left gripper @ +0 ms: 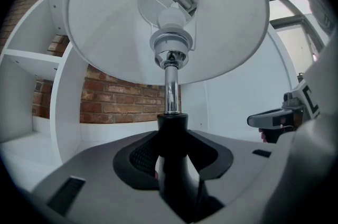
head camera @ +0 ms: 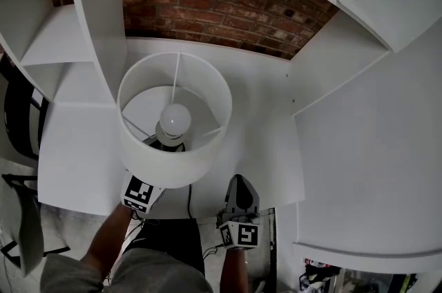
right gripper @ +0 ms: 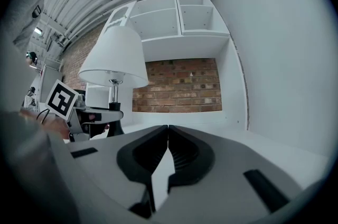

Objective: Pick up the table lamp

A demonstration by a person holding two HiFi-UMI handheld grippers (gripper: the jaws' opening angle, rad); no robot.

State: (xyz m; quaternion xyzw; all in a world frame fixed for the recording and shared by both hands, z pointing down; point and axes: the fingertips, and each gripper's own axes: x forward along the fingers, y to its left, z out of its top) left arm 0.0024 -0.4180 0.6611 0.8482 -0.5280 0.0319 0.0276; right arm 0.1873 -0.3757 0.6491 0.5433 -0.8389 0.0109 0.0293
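The table lamp (head camera: 173, 171) has a white drum shade, a round bulb (head camera: 175, 120), a chrome stem (left gripper: 170, 88) and a black neck (left gripper: 172, 130). It stands near the front of the white desk (head camera: 276, 146). My left gripper (left gripper: 171, 151) points level under the shade, its jaws closed on the black neck. In the head view the shade hides its tips and only its marker cube (head camera: 138, 193) shows. My right gripper (head camera: 239, 181) stays to the lamp's right over the desk's front edge, jaws shut together with nothing between them (right gripper: 168, 130). The right gripper view shows the lamp (right gripper: 116, 56) at its left.
A brick wall (head camera: 221, 1) backs the desk alcove. White shelf compartments (head camera: 62, 43) rise at the left and a white side panel (head camera: 373, 146) at the right. A black cord (head camera: 189, 198) hangs off the desk front. A dark chair (head camera: 17, 119) stands at far left.
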